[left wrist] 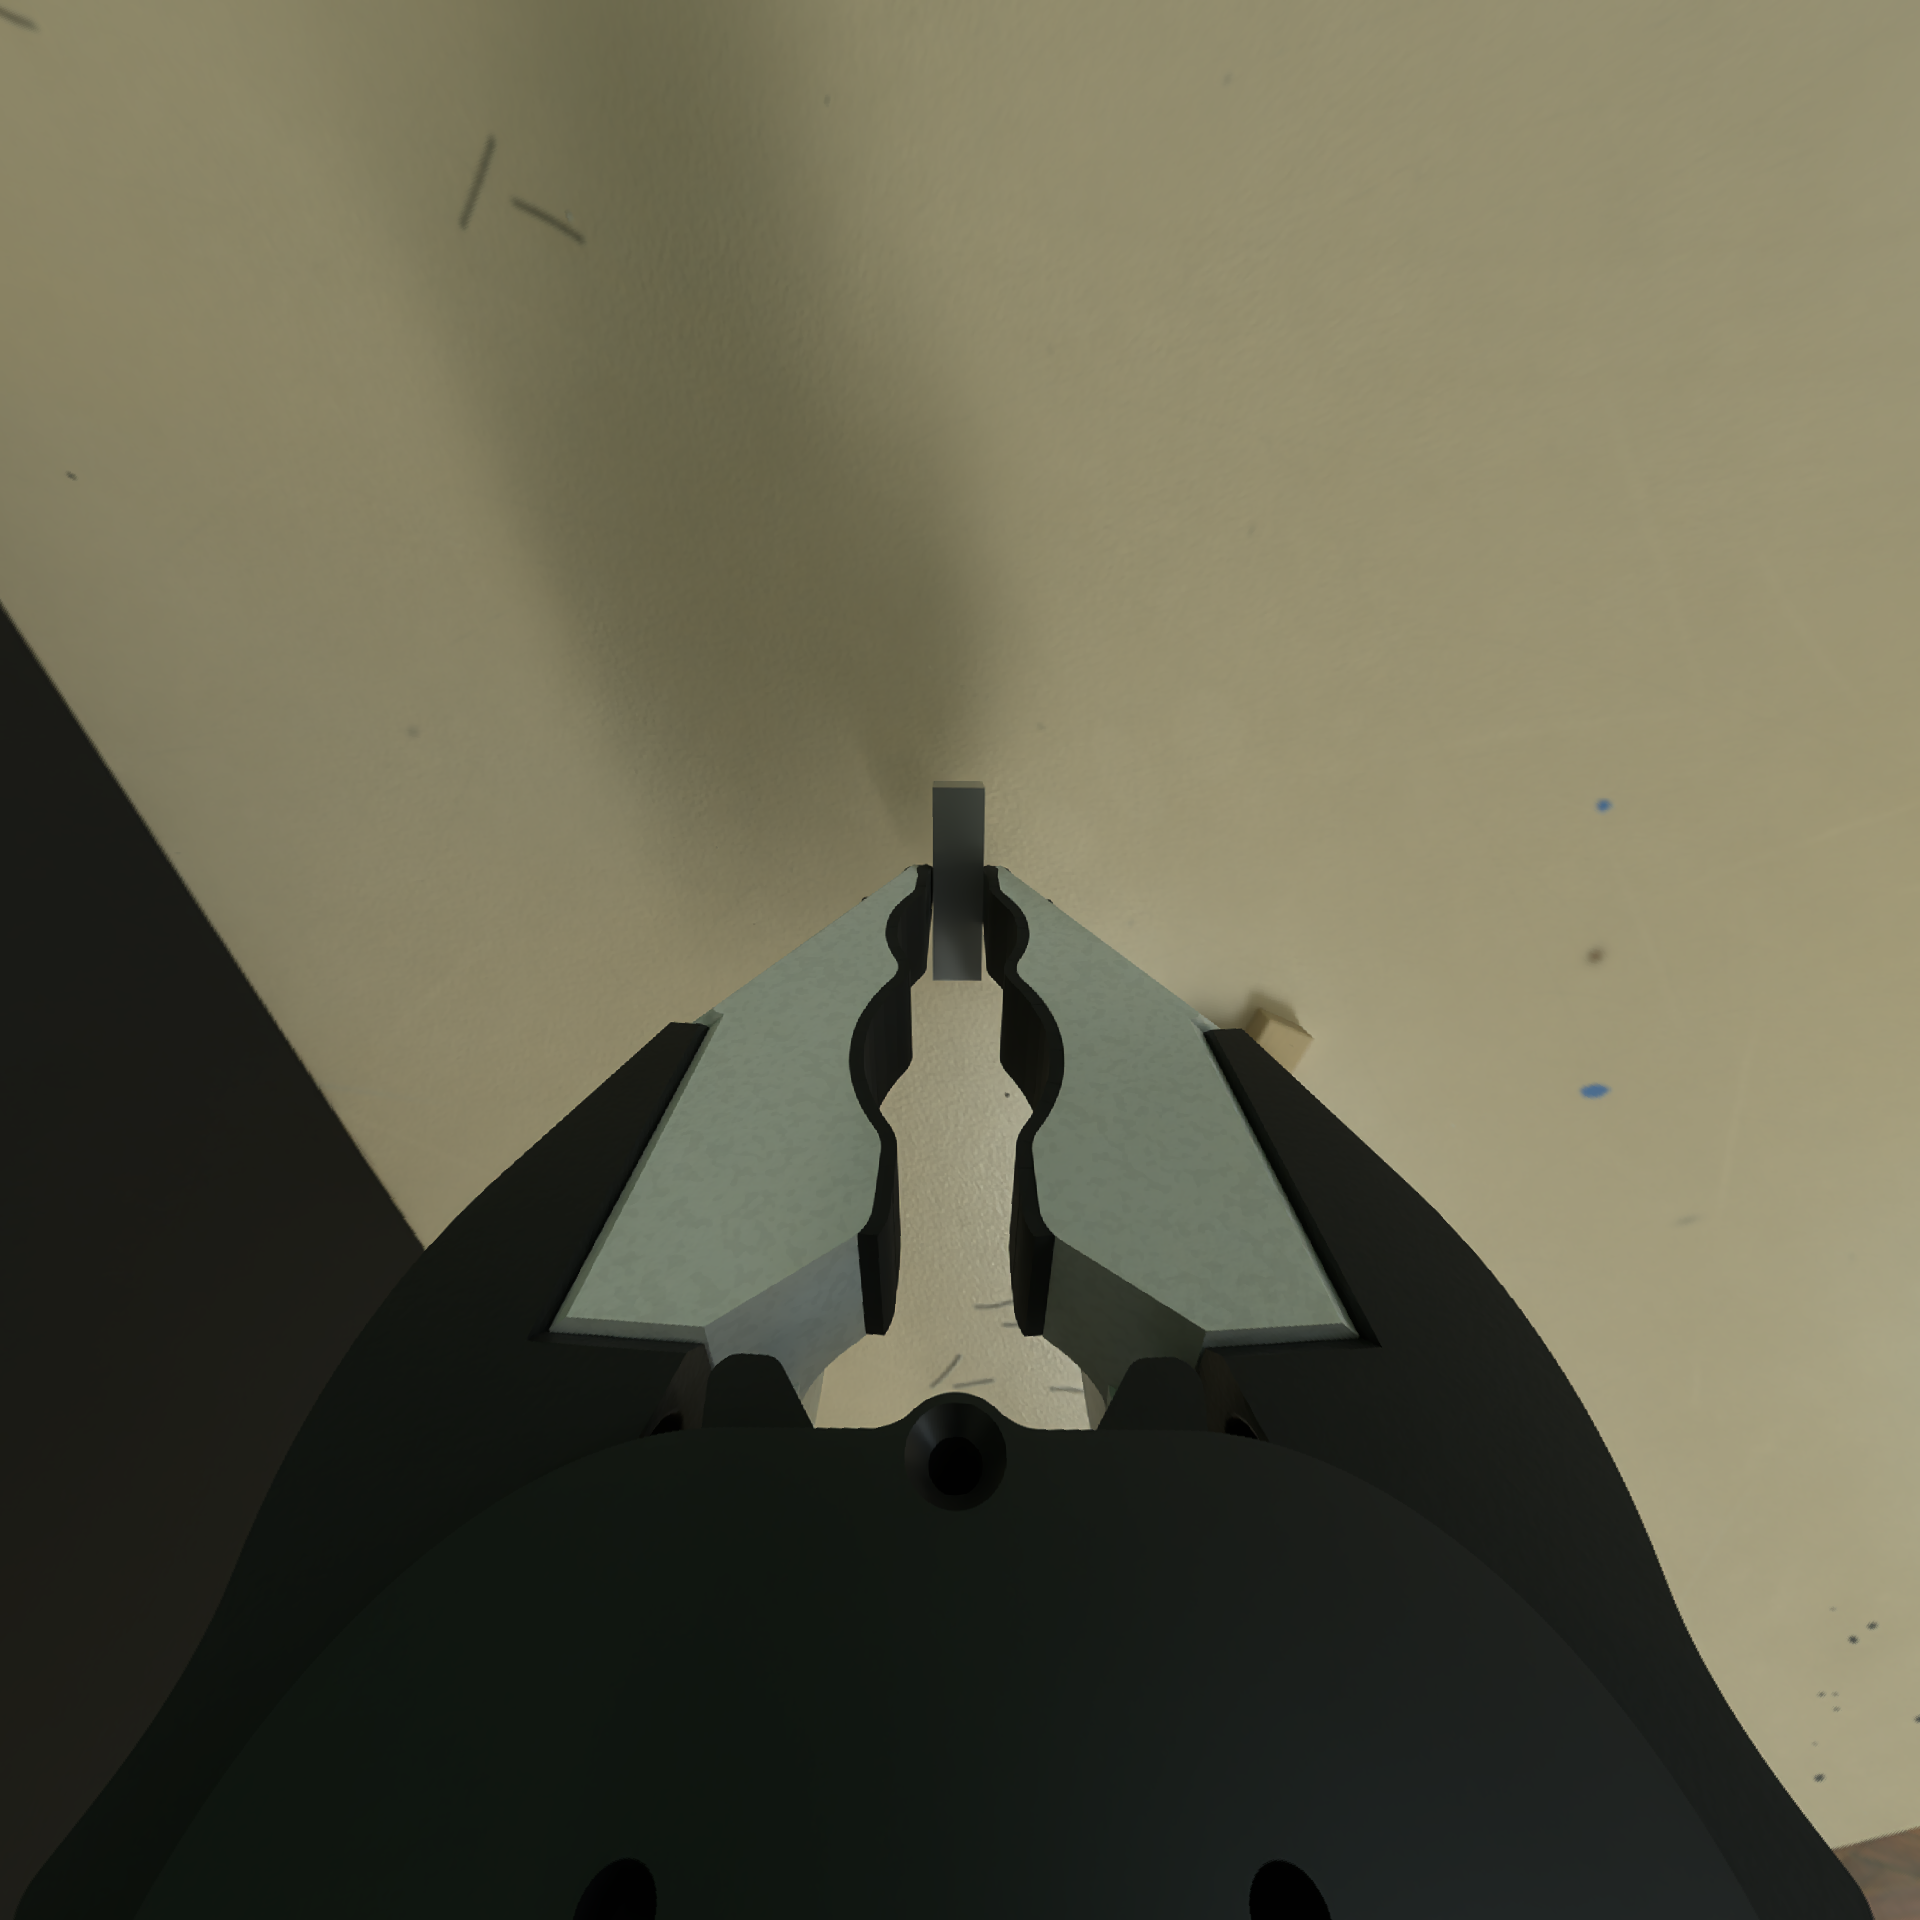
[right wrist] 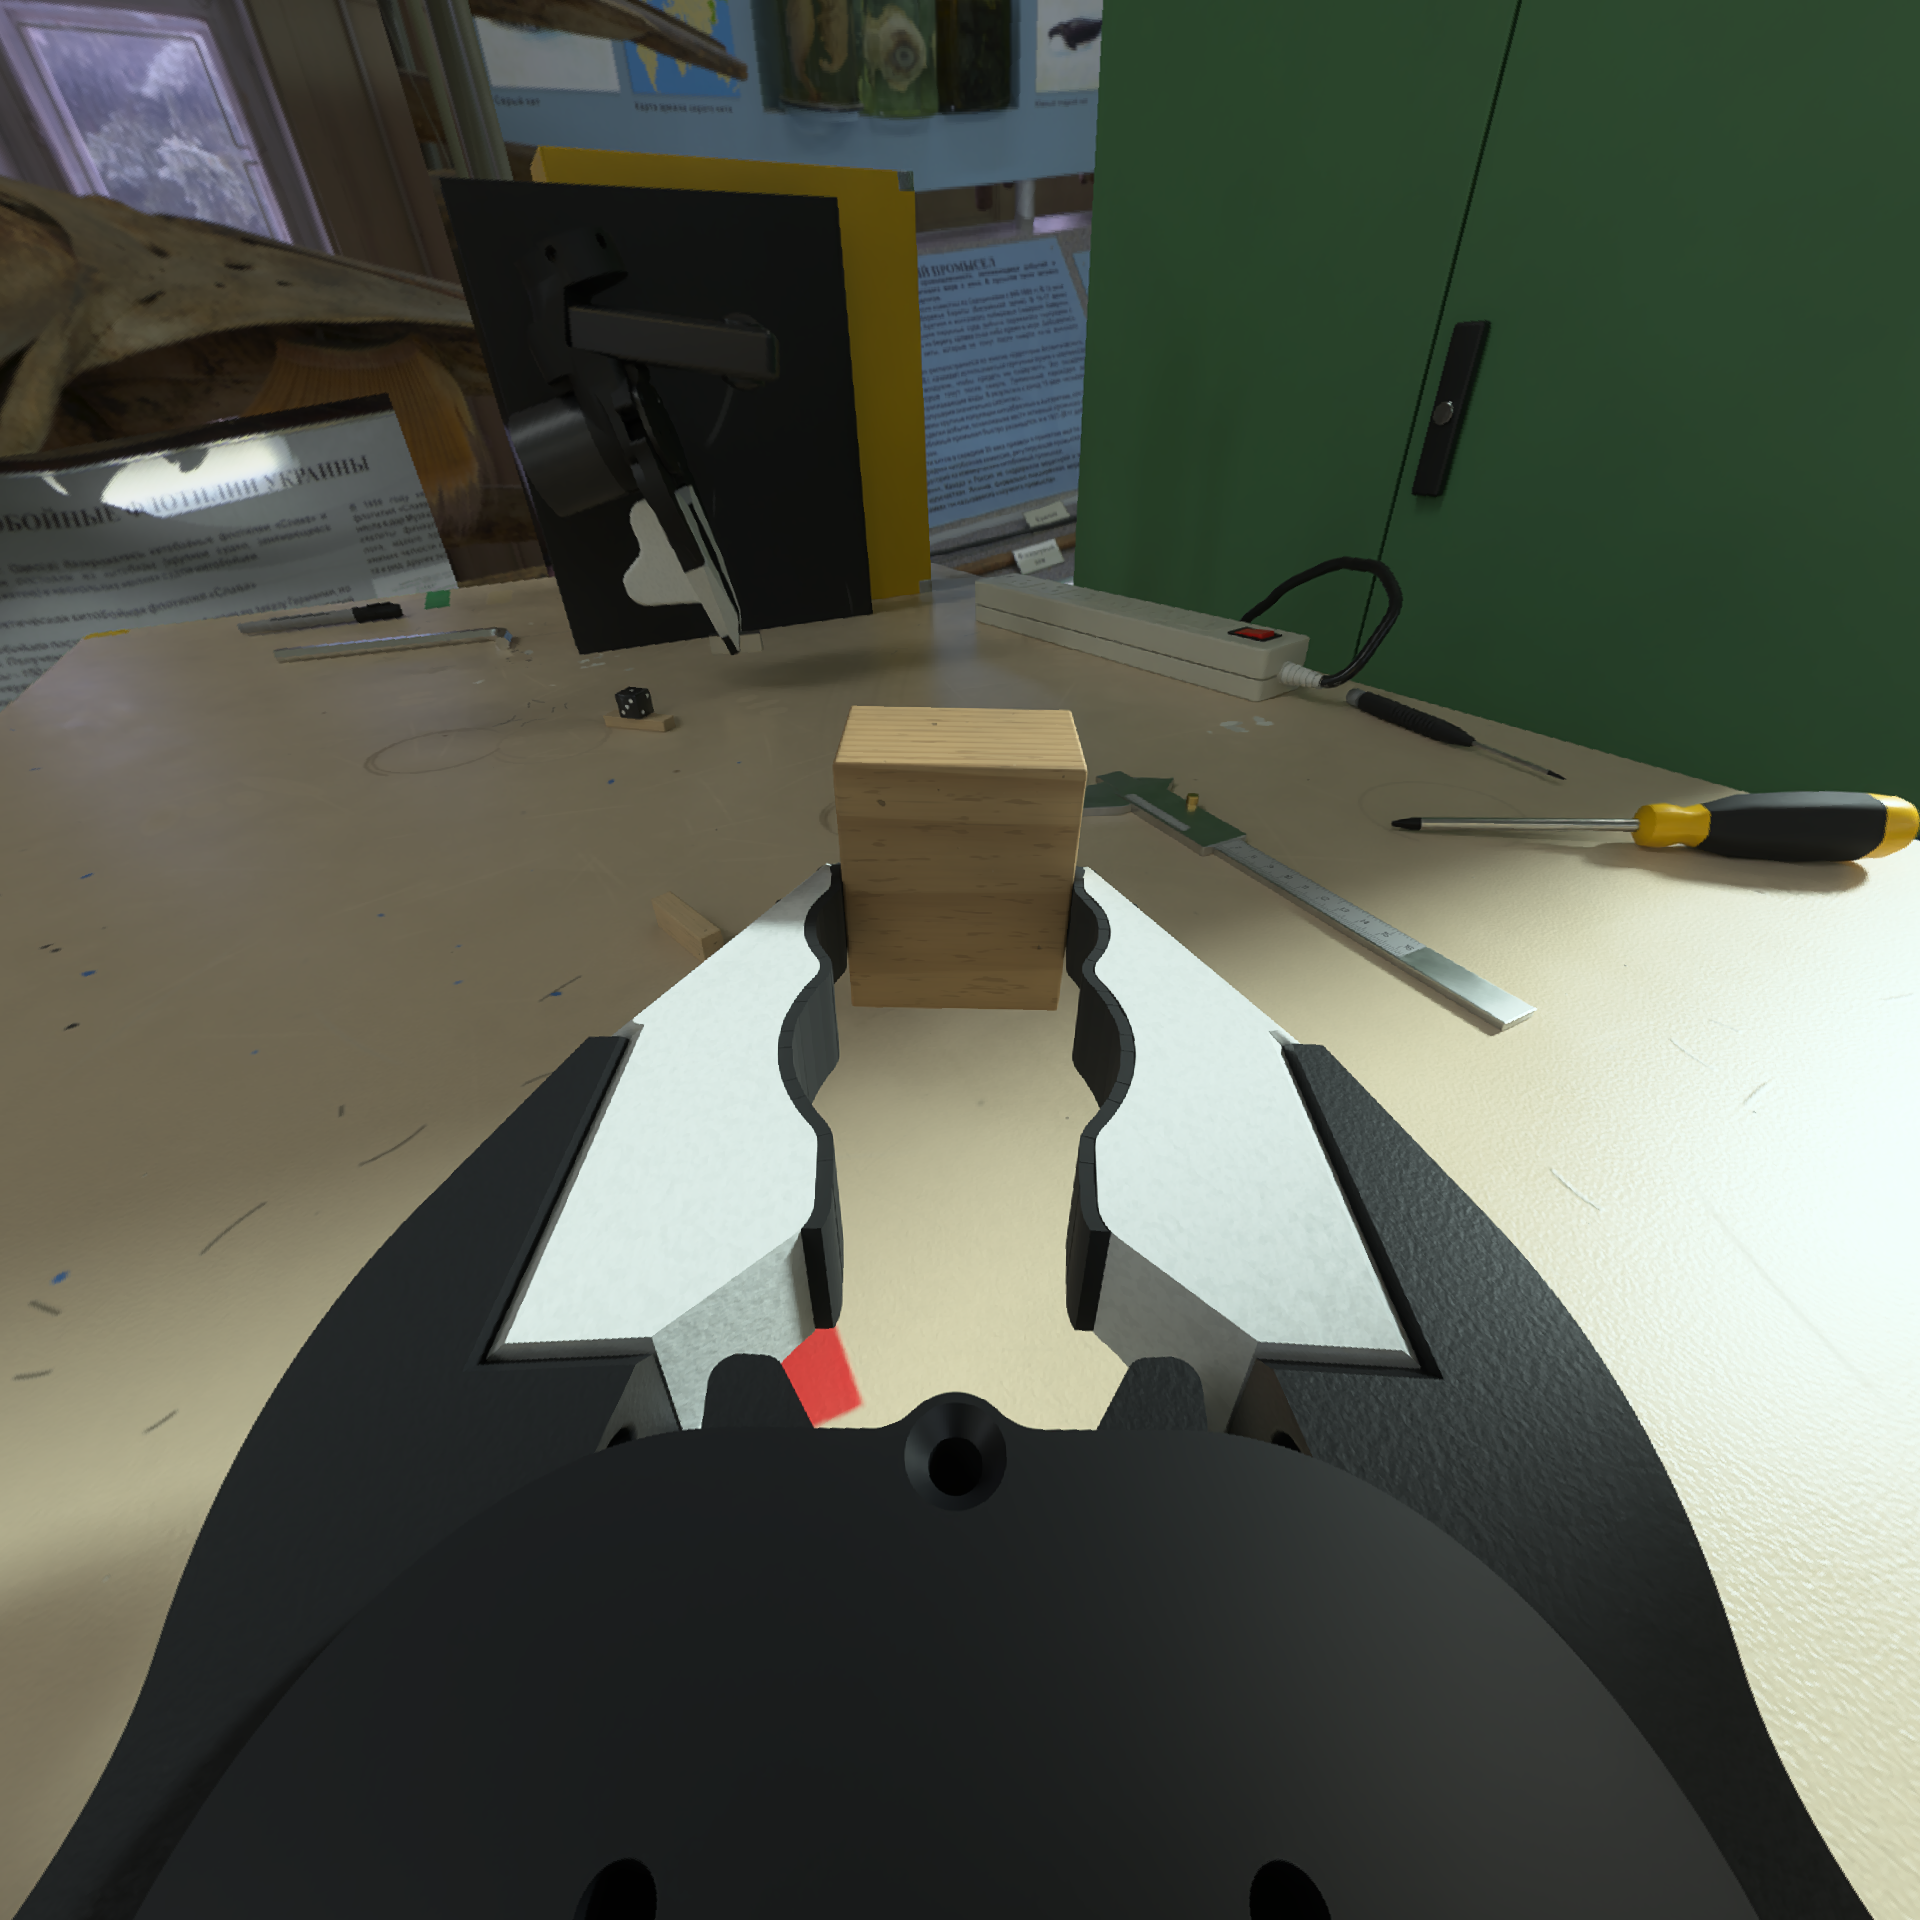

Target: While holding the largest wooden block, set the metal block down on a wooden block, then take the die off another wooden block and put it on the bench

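My right gripper (right wrist: 958, 883) is shut on the largest wooden block (right wrist: 958, 810), a tall pale block held upright between the fingertips over the bench (right wrist: 1351, 1195). My left gripper (left wrist: 957, 873) points down at the bench (left wrist: 1351, 520) and is shut on the thin grey metal block (left wrist: 957, 831), a little above the surface. It also shows far off in the right wrist view (right wrist: 727, 623). A black die (right wrist: 633, 702) sits on a thin wooden block (right wrist: 649, 723) at the far left. Another small wooden block (right wrist: 686, 923) lies beside my right gripper's left finger. A small wooden block (left wrist: 1278, 1031) peeks out right of the left gripper.
A steel caliper (right wrist: 1330, 914) lies right of the big block, with a yellow-handled screwdriver (right wrist: 1766, 826) and a thin screwdriver (right wrist: 1455, 732) beyond. A power strip (right wrist: 1143, 634), black panel (right wrist: 727, 312) and green cabinet (right wrist: 1558, 312) line the back. The bench edge (left wrist: 208, 914) is near the left gripper.
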Controlling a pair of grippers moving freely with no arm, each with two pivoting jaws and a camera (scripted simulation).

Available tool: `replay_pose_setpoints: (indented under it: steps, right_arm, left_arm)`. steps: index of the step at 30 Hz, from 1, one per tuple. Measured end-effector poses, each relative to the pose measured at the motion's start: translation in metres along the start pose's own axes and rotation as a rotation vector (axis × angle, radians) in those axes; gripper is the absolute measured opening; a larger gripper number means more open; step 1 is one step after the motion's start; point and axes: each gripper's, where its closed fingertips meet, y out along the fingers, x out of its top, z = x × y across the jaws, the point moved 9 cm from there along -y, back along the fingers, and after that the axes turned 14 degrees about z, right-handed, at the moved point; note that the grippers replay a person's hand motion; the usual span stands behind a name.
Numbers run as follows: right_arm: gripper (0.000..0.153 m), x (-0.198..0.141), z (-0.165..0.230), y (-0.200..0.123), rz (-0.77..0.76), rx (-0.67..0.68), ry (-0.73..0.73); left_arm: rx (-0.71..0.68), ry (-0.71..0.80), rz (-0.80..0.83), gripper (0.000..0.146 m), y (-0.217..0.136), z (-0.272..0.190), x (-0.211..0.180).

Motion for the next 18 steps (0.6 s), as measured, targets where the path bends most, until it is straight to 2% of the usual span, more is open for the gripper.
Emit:
replay_pose_setpoints:
  steps: [3,6,9,11,14,18]
  right_arm:
    - [0.042,0.000,0.000,0.000,-0.001,0.001,0.001]
    - [0.042,0.000,0.000,0.000,0.003,0.002,-0.001]
    - [0.042,-0.001,0.001,0.001,0.012,0.004,-0.005]
    - [0.042,-0.001,0.001,0.002,0.018,0.006,-0.010]
    - [0.042,-0.001,0.002,0.002,0.019,0.013,-0.019]
    - [0.042,-0.001,0.003,0.002,0.019,0.037,-0.026]
  left_arm:
    - [0.013,0.030,-0.049,0.009,-0.022,-0.011,-0.004]
    - [0.022,0.121,-0.135,0.009,-0.057,-0.039,-0.008]
    - [0.015,0.284,-0.242,0.009,-0.091,-0.088,-0.011]
    - [0.006,0.420,-0.280,0.009,-0.101,-0.127,-0.010]
    - [0.009,0.600,-0.260,0.009,-0.094,-0.185,-0.005]
    - [-0.004,0.793,-0.182,0.009,-0.057,-0.254,0.002]
